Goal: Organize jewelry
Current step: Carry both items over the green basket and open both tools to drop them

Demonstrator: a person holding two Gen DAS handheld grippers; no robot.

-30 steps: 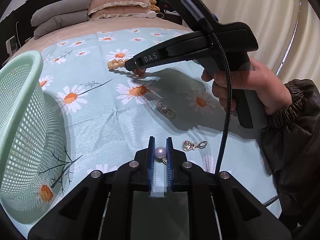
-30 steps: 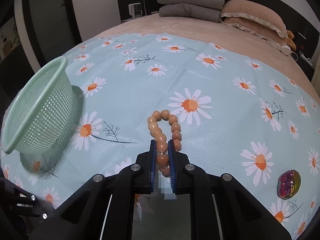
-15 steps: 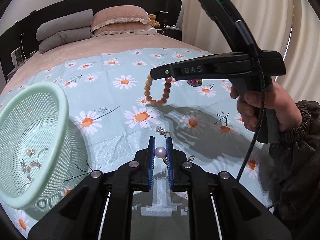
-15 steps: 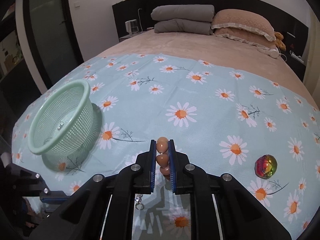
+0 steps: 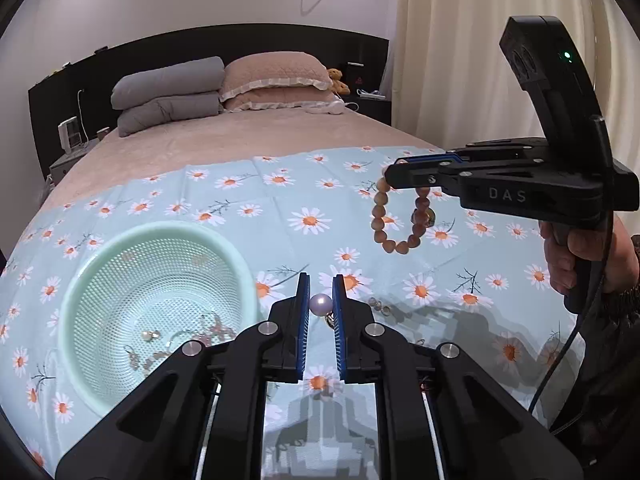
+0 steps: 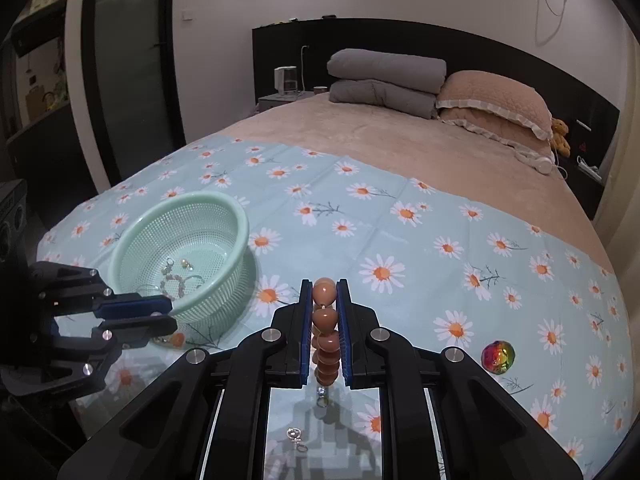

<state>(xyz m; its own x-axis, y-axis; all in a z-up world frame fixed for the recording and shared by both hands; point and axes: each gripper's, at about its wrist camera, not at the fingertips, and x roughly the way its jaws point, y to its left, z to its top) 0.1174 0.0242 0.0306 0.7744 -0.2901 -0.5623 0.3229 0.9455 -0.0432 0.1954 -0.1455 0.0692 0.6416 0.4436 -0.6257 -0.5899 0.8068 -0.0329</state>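
Above daisy-printed blue bedcloth (image 5: 280, 216), the left gripper (image 5: 321, 304) pinches a round white pearl pendant (image 5: 321, 304) beside the mint mesh basket (image 5: 80, 280), while the right gripper (image 6: 325, 312) clamps a dangling brown wooden-bead bracelet (image 5: 394, 232).

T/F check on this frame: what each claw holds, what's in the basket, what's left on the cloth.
1. The left claw grips a pearl. True.
2. The right claw is empty. False: it is shut on a bead bracelet.
3. The basket is empty. False: small jewelry lies inside.
4. A rainbow bead lies on the cloth. True.
5. The bracelet lies on the cloth. False: it hangs clear above it.
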